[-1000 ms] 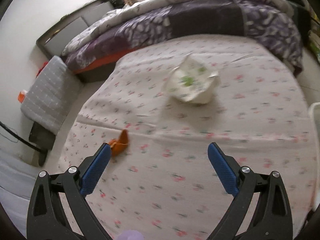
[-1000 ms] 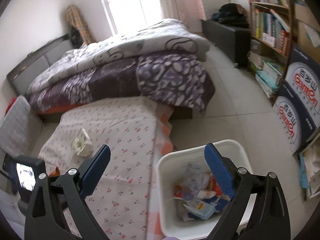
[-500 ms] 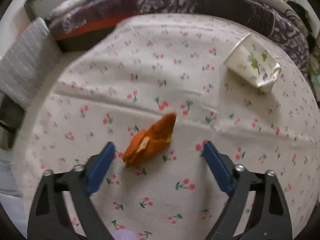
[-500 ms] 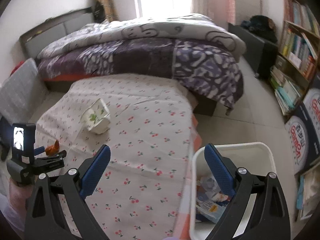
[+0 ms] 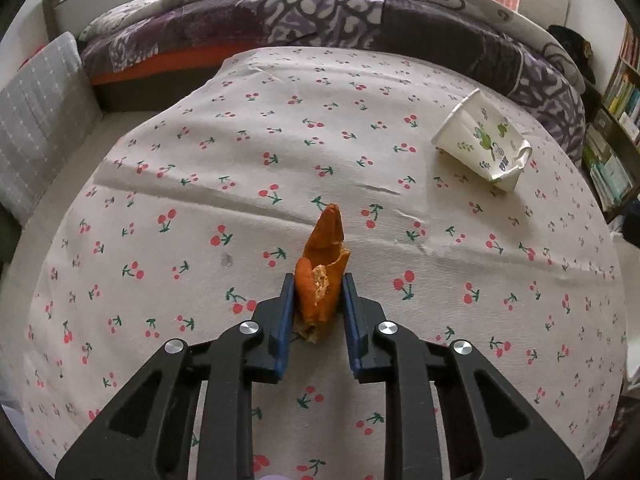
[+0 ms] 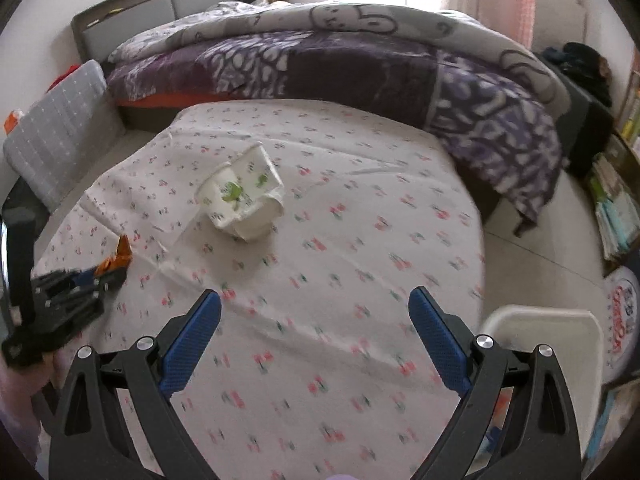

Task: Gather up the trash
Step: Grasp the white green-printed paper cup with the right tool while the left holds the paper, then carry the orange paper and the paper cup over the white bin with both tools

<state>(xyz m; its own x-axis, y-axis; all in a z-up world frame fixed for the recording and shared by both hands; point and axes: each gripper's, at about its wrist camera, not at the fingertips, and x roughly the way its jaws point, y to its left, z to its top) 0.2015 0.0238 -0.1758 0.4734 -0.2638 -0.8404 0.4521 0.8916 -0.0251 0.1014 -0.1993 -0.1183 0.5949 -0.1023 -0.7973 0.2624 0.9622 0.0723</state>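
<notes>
There are two grippers: the left gripper and the right gripper. Between the pads of the left gripper is one orange peel. Ahead of the right gripper, on the cherry-print cloth, lies one crushed paper cup. To the right of the right gripper stands one white bin. Far ahead of both grippers there is one bed with one purple quilt. To the far left stands one grey cushion.

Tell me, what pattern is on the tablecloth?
Small red cherries on pale tablecloth; clearest in the left wrist view.
</notes>
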